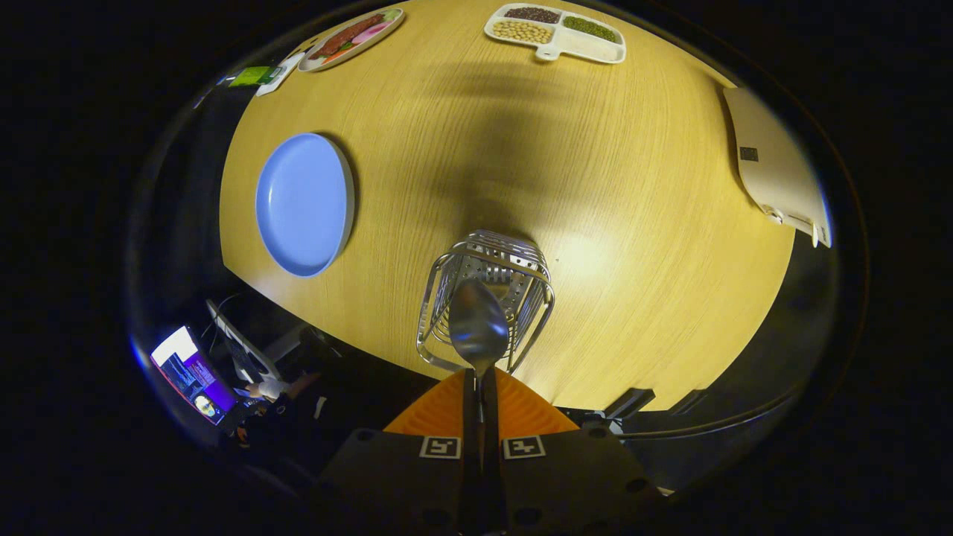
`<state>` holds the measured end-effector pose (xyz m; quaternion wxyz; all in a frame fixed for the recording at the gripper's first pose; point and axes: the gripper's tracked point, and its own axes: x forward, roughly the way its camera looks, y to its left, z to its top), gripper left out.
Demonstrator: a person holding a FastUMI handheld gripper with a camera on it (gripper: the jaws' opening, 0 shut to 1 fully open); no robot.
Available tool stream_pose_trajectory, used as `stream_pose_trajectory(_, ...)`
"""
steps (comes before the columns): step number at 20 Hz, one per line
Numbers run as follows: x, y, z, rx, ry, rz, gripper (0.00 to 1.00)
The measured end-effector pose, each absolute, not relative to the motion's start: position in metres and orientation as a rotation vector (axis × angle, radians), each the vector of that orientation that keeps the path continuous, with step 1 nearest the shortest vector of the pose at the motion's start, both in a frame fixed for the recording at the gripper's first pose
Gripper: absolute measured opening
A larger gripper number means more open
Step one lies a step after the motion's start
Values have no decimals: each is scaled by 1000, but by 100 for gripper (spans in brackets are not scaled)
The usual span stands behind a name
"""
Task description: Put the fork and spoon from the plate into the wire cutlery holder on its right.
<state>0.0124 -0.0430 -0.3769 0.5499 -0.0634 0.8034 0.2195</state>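
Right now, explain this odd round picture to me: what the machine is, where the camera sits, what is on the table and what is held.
This is no robot arm. A person carries a two-finger tool, and a fisheye camera riding on it looks forward along its fingers. Those fingers are shut on the handle of a spoon, whose bowl hangs over the wire cutlery holder. The holder stands on a wooden table. To its left lies an empty blue plate. Beyond are a divided tray of beans and a plate of food.
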Motion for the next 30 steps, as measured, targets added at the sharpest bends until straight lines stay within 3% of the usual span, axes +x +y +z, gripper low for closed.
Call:
stream_pose_trajectory(9,25,-29,-397,-183,1951,527,13)
stream_pose_trajectory(14,36,-21,-384,-77,1798,562,49)
stream_pose_trajectory(16,39,-18,-374,-23,1709,571,77)
stream_pose_trajectory(18,39,-21,-361,17,1613,564,92)
stream_pose_trajectory(20,42,-23,-344,61,1501,559,99)
stream_pose_trajectory(30,37,-41,-245,228,948,448,100)
